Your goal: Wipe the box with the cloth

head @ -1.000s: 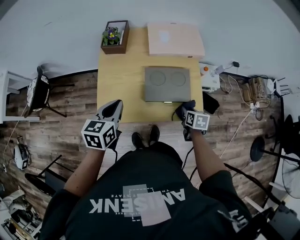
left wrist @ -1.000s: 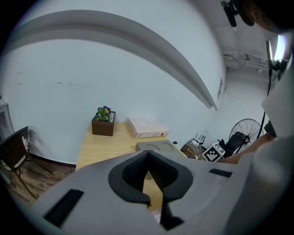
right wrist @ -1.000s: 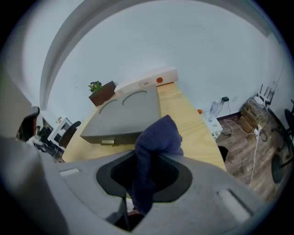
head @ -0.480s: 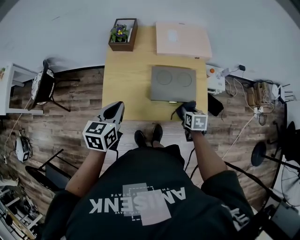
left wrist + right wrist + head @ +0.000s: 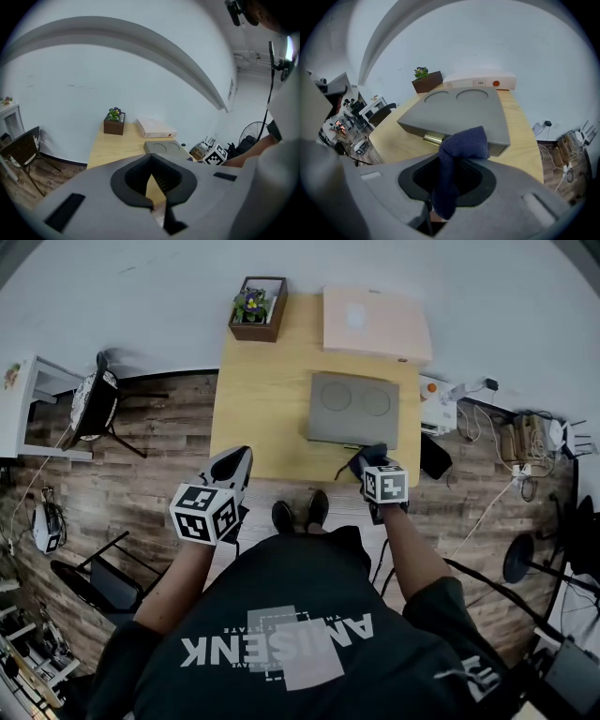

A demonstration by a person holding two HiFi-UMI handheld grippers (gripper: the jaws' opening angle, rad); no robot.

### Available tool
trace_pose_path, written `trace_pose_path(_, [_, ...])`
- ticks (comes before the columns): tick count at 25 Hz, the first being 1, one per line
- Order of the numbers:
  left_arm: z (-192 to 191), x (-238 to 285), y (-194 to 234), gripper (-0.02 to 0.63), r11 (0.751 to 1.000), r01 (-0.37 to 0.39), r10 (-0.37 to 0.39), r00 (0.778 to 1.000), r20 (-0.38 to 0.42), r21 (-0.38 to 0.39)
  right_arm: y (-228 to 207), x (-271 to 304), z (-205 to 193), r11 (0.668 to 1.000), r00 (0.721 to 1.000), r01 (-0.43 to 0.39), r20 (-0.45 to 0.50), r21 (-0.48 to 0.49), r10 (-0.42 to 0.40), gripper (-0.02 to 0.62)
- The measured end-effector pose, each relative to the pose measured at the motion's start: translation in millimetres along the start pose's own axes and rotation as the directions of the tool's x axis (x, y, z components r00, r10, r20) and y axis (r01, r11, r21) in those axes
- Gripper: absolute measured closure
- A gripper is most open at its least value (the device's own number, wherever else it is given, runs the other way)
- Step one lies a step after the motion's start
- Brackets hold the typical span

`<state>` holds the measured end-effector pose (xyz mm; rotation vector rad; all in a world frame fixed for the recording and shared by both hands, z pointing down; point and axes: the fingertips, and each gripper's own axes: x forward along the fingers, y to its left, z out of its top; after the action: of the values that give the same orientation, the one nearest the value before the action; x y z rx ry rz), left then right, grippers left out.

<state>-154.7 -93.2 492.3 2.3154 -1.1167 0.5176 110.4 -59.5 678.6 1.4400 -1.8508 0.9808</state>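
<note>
One cloth (image 5: pixel 461 145) clenched in right hand-held gripper (image 5: pixel 451 186), hiding part of box (image 5: pixel 459 112) front; left hand-held gripper (image 5: pixel 152 180) closed, empty.

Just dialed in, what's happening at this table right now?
A person stands at the near end of the light wooden table with a tool in each hand. The right tool is clamped on a dark blue cloth, just at the near edge of the flat grey box with two round recesses. Whether the cloth touches the box yet, I can't tell. The left tool is shut and empty, by the table's near left corner.
</note>
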Motion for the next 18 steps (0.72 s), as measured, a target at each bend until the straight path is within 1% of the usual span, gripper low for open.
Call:
trace_pose_path(2, [0.5, -0.7, -1.2, 0.604, 1.000, -0.004, 0.004, 1.000, 0.003, -0.002, 6.0, 1.2, 1.1, 0.999, 1.000, -0.016, -0.003, -0.031, 0.016, 0.517])
trace_pose_path(5, [1.5, 0.2, -1.8, 0.604, 1.000, -0.008, 0.008, 1.000, 0.005, -0.001, 18.4, 3.2, 1.7, 0.992, 0.999, -0.045, -0.010, -0.115, 0.044, 0.516])
trace_pose_path(6, [1.6, 0.8, -1.8, 0.604, 1.000, -0.009, 0.009, 1.000, 0.005, 0.001, 20.4, 3.9, 1.8, 0.991, 0.999, -0.049, -0.010, -0.124, 0.048, 0.516])
trace_pose_path(10, [5.1, 4.7, -5.9, 0.604, 1.000, -0.007, 0.007, 1.000, 0.006, 0.007, 21.2, 1.7, 0.3, 0.993, 0.998, -0.067, 0.009, -0.097, 0.068, 0.517])
trace_pose_path(13, [9.9, 12.1, -10.7, 0.604, 1.000, 0.001, -0.001, 1.000, -0.003, 0.025, 20.4, -2.6, -1.6, 0.994, 0.996, -0.079, 0.027, -0.080, 0.081, 0.516])
trace_pose_path(18, [16.9, 22.1, -16.2, 0.604, 0.998, 0.006, -0.005, 1.000, -0.013, 0.064, 24.5, -6.6, -10.6, 0.987, 0.992, -0.120, 0.036, -0.110, 0.125, 0.515])
